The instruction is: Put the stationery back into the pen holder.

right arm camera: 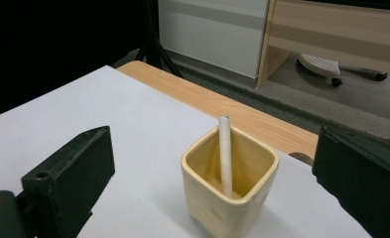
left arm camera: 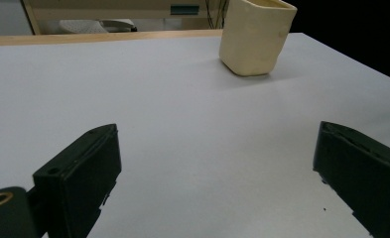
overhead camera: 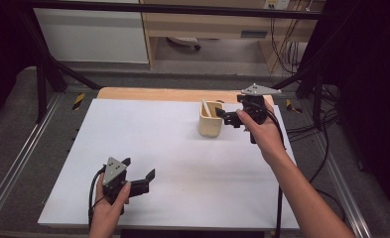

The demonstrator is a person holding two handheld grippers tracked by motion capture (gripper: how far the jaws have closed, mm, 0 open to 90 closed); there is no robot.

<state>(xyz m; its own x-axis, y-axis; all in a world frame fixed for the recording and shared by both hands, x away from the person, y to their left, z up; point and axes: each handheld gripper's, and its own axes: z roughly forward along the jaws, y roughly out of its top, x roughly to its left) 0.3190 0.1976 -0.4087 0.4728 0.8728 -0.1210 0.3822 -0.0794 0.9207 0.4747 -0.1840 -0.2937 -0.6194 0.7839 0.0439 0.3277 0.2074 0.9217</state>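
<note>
The cup (overhead camera: pixel 211 119) is pale yellow w/ square sides. It stands upright on the white table (overhead camera: pixel 172 148), toward the far right part, near the wood strip (overhead camera: pixel 172 93) at the back edge. A white stick (right arm camera: pixel 225 153) stands inside the cup. It leans a bit & its top pokes out over the rim. In the high view the stick (overhead camera: pixel 206 108) leans on the cup's left side. It could be a pen or a chalk, too small to tell.

The right gripper (overhead camera: pixel 226 117) is just beside the cup, on its right. A hand (overhead camera: pixel 262 131) holds it up, pointing left at the cup. Its jaws are wide apart w/ nothing between the pads. In the right gripper view the cup (right arm camera: pixel 229 186) sits in the gap in front of the two black jaws, but the jaws don't touch it.

The left gripper (overhead camera: pixel 139 173) is at the near left of the table, well apart from the cup. The other hand (overhead camera: pixel 110 201) holds it low over the white top. Its jaws are wide open too & hold nothing. In the left gripper view the cup (left arm camera: pixel 256 35) is far off, up & to the right.
</note>
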